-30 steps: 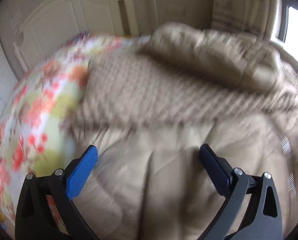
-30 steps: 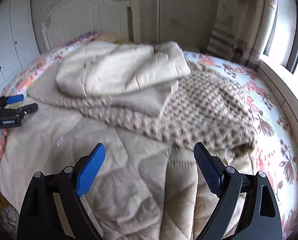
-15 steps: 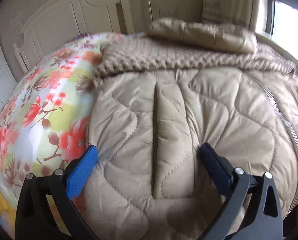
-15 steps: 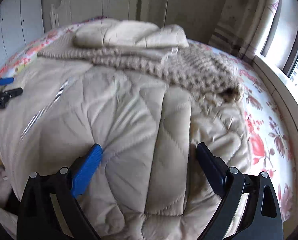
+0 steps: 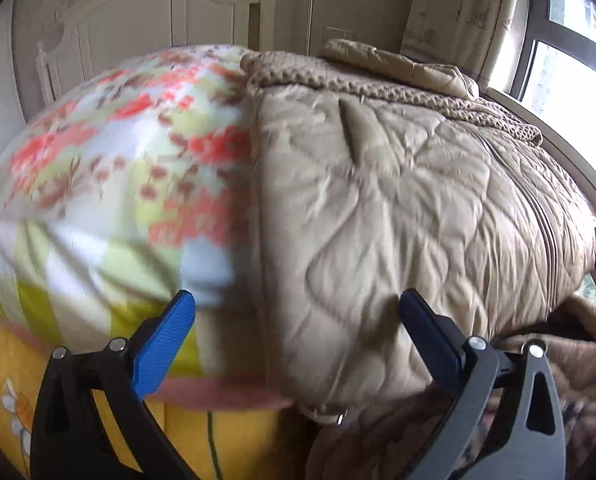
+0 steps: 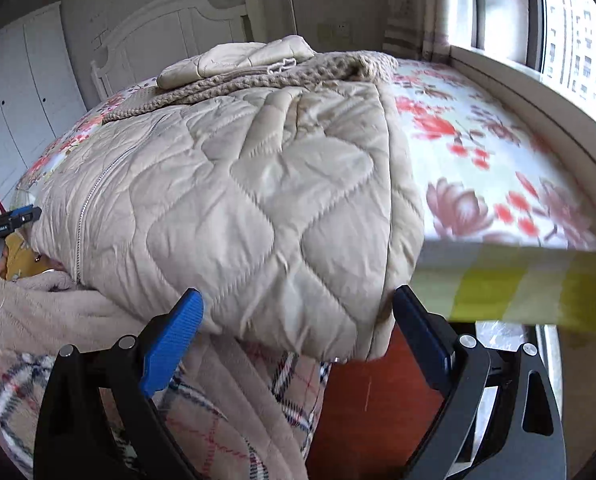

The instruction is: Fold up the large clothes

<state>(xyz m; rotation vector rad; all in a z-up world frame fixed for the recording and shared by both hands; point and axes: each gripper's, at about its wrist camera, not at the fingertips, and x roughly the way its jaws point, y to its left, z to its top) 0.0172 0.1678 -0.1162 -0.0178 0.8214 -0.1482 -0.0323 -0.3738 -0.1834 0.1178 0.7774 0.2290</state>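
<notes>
A beige quilted jacket lies spread on the flowered bed, its hem hanging over the near edge; it also shows in the right wrist view. My left gripper is open, low at the bed's edge, with the jacket's left hem corner between its blue fingers. My right gripper is open at the jacket's right hem corner. Neither touches the cloth that I can see. The left gripper also shows far left in the right wrist view.
A knitted tan sweater and a folded cream jacket lie behind the quilted one. A fleece and plaid garment hangs below the bed edge. White headboard at the back, window sill to the right.
Both grippers have dropped and pulled back from above the jacket to the near bed edge, level with its hem. Both stay open.
</notes>
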